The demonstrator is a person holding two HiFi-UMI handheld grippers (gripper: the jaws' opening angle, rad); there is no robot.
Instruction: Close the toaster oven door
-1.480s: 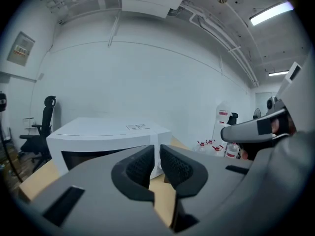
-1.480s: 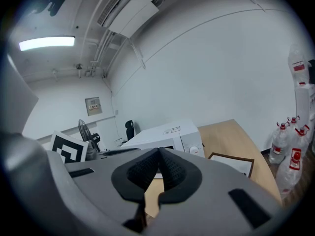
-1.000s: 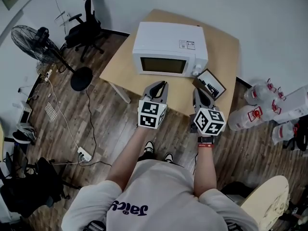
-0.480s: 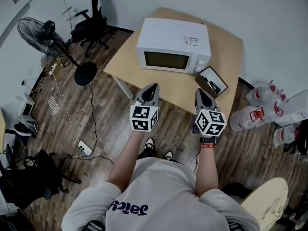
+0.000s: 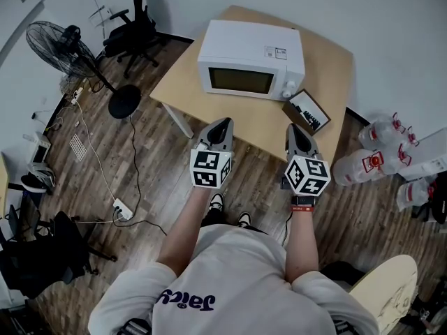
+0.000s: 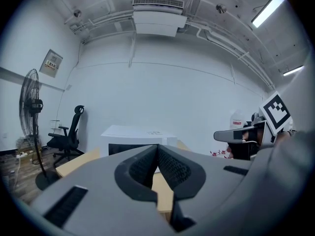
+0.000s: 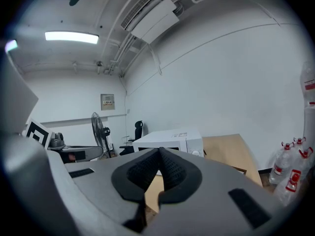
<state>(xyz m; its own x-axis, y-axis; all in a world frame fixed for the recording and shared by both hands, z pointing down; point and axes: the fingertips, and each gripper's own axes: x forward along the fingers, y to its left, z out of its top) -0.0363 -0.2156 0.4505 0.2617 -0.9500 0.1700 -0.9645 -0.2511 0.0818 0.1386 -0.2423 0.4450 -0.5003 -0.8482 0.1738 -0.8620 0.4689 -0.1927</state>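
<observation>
A white toaster oven (image 5: 251, 59) stands on a light wooden table (image 5: 328, 68) with its dark glass door closed flat against the front. It also shows beyond the jaws as the oven (image 6: 138, 139) in the left gripper view and the oven (image 7: 170, 141) in the right gripper view. My left gripper (image 5: 222, 126) and right gripper (image 5: 295, 131) hover side by side at the table's near edge, well short of the oven. Both are shut with nothing between the pads. The left gripper (image 6: 158, 148) and right gripper (image 7: 159, 151) each show their tips meeting.
A small dark framed box (image 5: 306, 112) lies on the table right of the oven. Large water bottles (image 5: 380, 155) stand on the floor at the right. A standing fan (image 5: 66, 47), an office chair (image 5: 136, 26) and a power strip with cables (image 5: 122, 208) are at the left.
Both grippers have drawn back from the oven toward the table's near edge, and the left gripper's jaws have closed fully. The oven door stays closed.
</observation>
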